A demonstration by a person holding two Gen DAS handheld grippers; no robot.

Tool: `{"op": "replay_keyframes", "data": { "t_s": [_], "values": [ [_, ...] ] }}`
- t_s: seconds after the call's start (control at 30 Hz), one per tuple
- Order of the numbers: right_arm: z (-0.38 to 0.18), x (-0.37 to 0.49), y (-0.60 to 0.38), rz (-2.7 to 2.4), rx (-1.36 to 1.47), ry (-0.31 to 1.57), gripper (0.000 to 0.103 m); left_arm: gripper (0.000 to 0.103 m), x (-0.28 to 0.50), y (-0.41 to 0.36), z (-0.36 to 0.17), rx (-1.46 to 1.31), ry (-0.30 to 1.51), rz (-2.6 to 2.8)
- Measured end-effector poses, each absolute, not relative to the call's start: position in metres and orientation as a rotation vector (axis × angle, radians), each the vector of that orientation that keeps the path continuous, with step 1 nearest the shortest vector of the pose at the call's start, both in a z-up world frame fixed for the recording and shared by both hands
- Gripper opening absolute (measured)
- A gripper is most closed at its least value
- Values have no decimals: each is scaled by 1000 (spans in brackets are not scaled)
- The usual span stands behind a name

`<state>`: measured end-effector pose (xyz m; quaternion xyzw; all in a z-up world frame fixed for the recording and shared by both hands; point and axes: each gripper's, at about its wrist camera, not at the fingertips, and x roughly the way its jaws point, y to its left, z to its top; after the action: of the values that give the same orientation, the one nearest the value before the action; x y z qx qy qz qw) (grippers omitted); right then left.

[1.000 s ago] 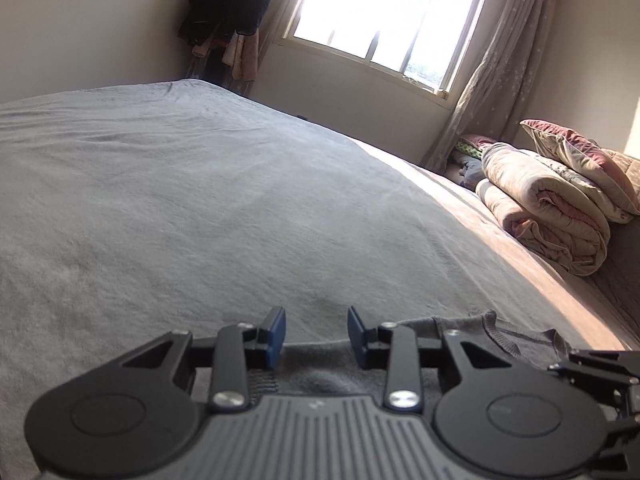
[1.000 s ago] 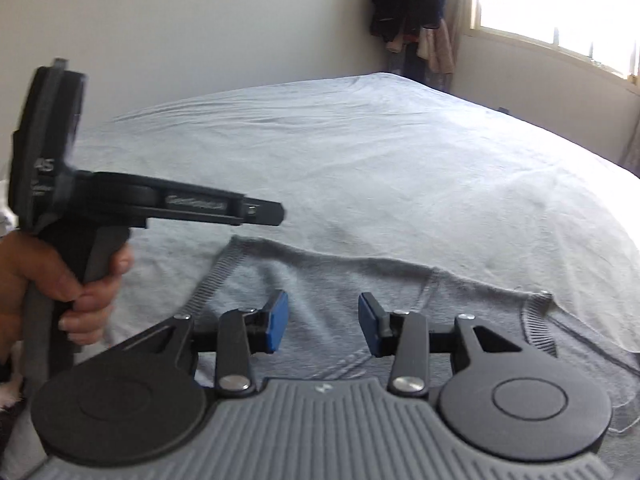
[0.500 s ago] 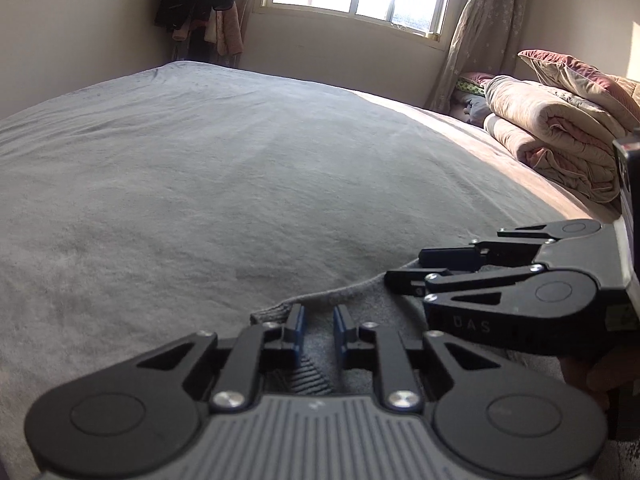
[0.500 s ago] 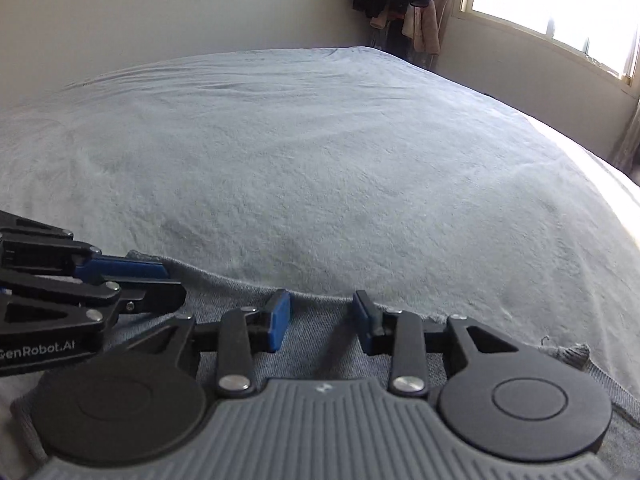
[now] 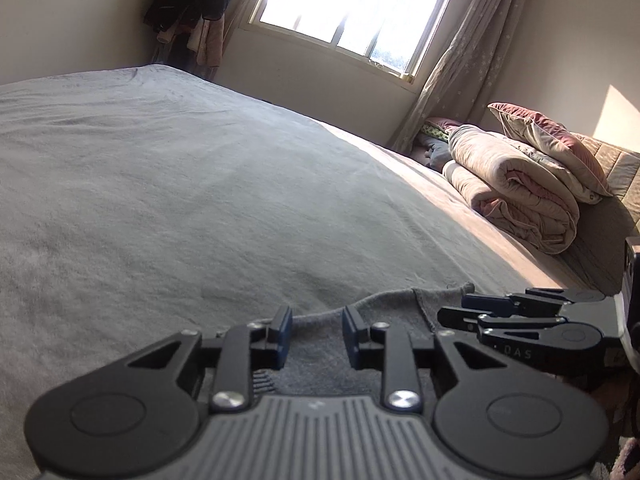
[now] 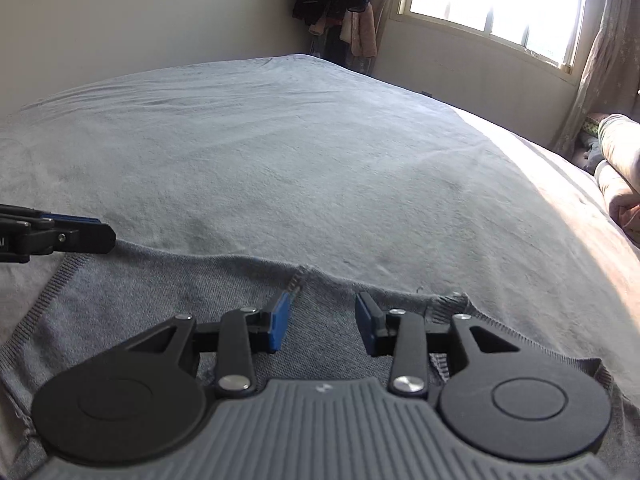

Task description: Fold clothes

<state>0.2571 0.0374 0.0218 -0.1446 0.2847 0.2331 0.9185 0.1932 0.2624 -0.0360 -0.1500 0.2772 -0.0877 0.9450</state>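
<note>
Your left tool (image 5: 316, 330) was pinched nearly together on the near hem half a second ago; now its jaws are opening, blue pads apart, grey cloth lying between them but not pressed. Your right tool (image 6: 323, 322) has slid along the garment's far edge since then and come lower: its jaws are opening slightly too, standing apart over the cloth and gripping nothing. A second ago your left tool was lifted and held sideways over the grey sweater (image 6: 168, 292); now it sits low at the sweater's left edge. My read: you've just laid down or smoothed the edge and let go, so nothing is held and the next fold needs a fresh grab.

The sweater lies spread flat on the bed (image 6: 304, 152), at the near edge, close under both tools. It's a grey knit with ribbed trim along the left side and a ribbed cuff or hem at the right end. The far edge runs slightly wavy, with a small seam pucker just ahead of the right tool. From these views it looks mostly flat, with no fold visible in it. Soft and limp, it'll likely sag if you lift it from one point.
</note>
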Motion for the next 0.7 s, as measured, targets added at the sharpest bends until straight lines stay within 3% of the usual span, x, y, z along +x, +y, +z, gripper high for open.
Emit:
{"op": "replay_keyframes", "data": {
  "t_s": [0.4,0.7],
  "values": [
    [0,321,26,454,-124,641,40,34,198,256,-46,-233,602,-157],
    [17,306,7,433,-90,604,57,41,198,273,-51,-364,591,-206]
  ]
}}
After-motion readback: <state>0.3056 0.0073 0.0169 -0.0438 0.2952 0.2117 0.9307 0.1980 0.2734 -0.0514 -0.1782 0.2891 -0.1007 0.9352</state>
